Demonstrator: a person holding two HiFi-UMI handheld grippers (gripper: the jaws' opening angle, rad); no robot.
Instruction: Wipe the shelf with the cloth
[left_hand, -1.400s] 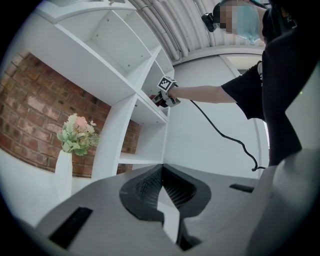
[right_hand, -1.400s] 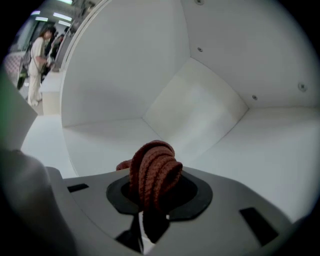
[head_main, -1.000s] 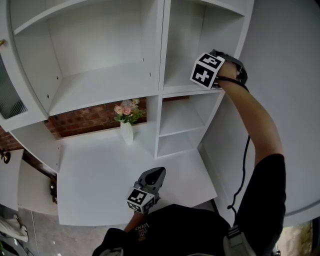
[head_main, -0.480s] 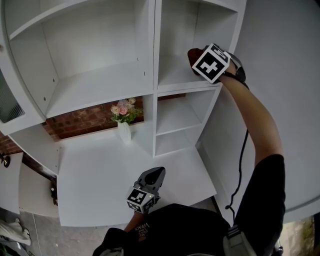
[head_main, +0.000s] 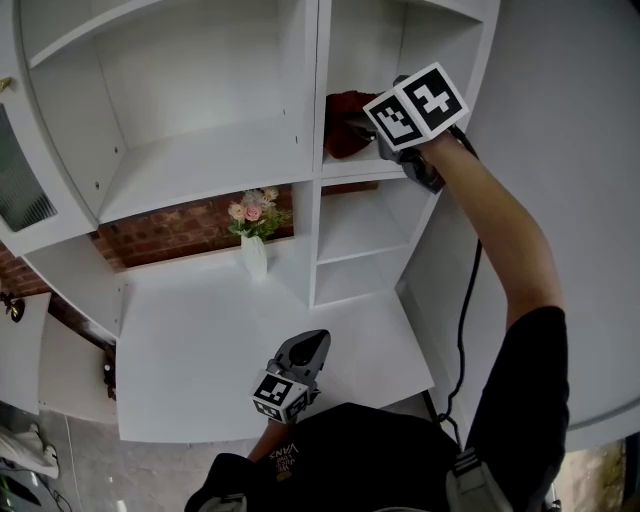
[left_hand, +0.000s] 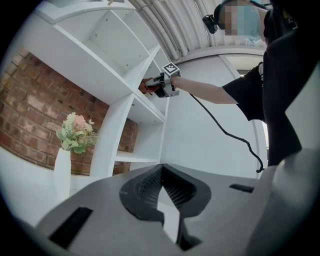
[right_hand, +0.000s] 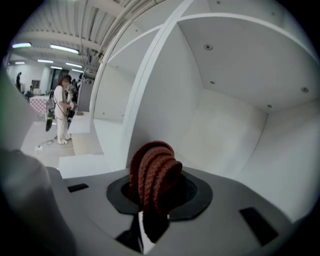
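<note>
A dark red knitted cloth (head_main: 344, 122) lies bunched on the upper right shelf board (head_main: 352, 166) of the white shelving unit. My right gripper (head_main: 360, 126) is shut on it and reaches into that compartment from the right. In the right gripper view the cloth (right_hand: 153, 173) bulges out between the jaws of this gripper (right_hand: 150, 202), facing the compartment's back corner. My left gripper (head_main: 316, 342) hovers low over the white desk top (head_main: 200, 340), shut with nothing in it. From the left gripper (left_hand: 161, 186) view, the right gripper (left_hand: 164, 88) and cloth (left_hand: 145, 86) show at the shelf's front edge.
A white vase of pink flowers (head_main: 253, 232) stands on the desk by the shelf's upright divider, against a brick wall (head_main: 165, 232). Two lower small compartments (head_main: 352, 240) sit under the wiped shelf. A black cable (head_main: 466, 300) hangs from my right arm. A person (right_hand: 62, 107) stands far off.
My right gripper has swept leftward across the upper right shelf, deeper into the compartment, and the red cloth has come into view ahead of it. The left gripper has stayed still.
</note>
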